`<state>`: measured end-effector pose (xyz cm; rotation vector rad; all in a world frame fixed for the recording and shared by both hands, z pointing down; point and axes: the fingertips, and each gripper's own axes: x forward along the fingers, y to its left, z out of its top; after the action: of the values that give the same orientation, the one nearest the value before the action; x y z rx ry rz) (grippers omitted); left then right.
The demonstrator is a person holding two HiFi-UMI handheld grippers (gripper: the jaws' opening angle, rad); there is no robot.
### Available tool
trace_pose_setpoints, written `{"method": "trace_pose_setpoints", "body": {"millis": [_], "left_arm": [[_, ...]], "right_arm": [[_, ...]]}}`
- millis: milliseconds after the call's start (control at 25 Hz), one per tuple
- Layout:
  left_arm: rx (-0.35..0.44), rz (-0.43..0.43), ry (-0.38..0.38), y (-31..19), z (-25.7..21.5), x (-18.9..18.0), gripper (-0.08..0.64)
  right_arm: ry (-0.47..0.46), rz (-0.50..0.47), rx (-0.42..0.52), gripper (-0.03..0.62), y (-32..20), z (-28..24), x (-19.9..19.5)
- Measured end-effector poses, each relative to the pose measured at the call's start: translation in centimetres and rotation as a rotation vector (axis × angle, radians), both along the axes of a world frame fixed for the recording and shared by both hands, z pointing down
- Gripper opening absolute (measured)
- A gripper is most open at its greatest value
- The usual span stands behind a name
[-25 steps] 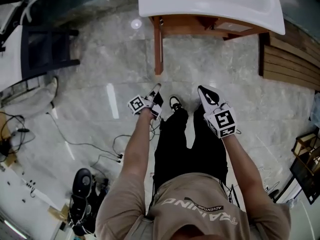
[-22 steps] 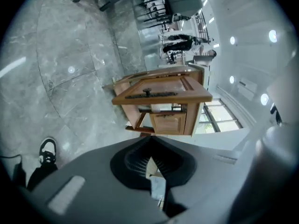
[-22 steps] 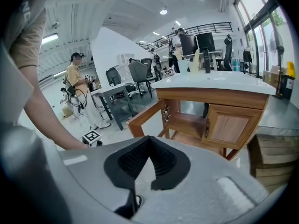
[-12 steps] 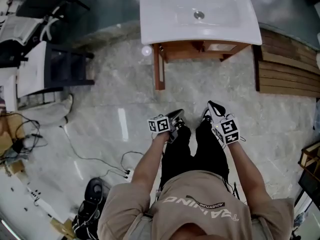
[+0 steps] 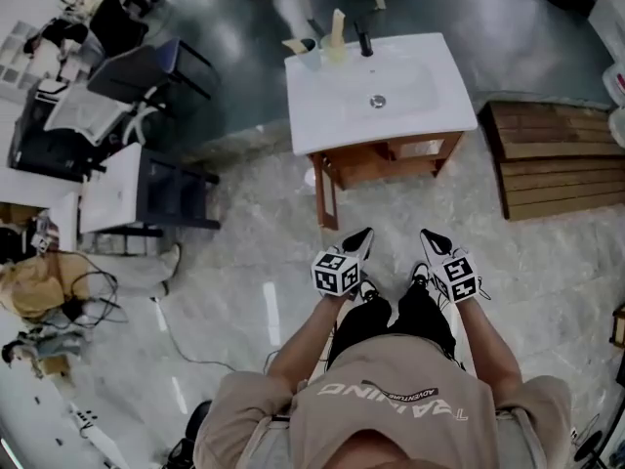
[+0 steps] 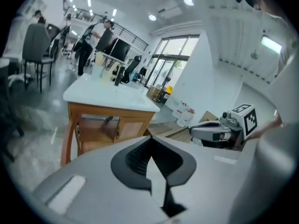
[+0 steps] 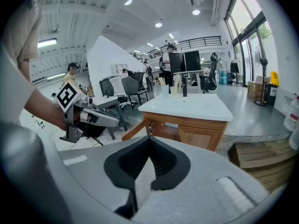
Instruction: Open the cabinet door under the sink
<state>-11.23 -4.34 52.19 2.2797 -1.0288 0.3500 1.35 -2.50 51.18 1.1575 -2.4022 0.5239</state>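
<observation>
The sink point(image 5: 391, 96) is set on the cabinet point(image 5: 391, 160) at the far middle, with a tap point(image 5: 363, 42) at its far edge. A slatted platform point(image 5: 547, 159) is laid just right of the cabinet. A desk point(image 5: 105, 191) and a chair point(image 5: 161, 66) are placed to the left. The left gripper point(image 5: 357, 242) and right gripper point(image 5: 431, 240) are held side by side nearer, apart from the cabinet.

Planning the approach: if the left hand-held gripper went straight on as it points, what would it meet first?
Probably the wooden cabinet front under the white sink, near its door; nothing stands between. Depth is unclear, so it might reach the floor first.
</observation>
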Motion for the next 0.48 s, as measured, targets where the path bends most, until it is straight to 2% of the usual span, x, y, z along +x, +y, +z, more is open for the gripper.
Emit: {"method": "trace_pose_setpoints", "body": {"millis": [120,200,320,480], "left_arm": [[0.111,0.015,-0.068,-0.4,-4.7,0.7,0.015],[0.177,0.021,-0.092,-0.8,-7.4,1.3,0.015],[0.263,0.017,-0.095,-0.9,-11.4,1.9,0.015],[0.378,0.014,-0.09,-1.3,-16.8,2.2,0.015]], "right_arm": [[-0.065,0.012,0.004,0.002,-0.2,-2.8,0.4],[-0.077,0.009,0.04,0.002,-0.8,-4.9,0.4],[-0.066,-0.015,0.098,0.002,-1.3,-7.9,0.2],[-0.103,-0.019,0.157,0.002,-2.4,-12.2,0.2]]}}
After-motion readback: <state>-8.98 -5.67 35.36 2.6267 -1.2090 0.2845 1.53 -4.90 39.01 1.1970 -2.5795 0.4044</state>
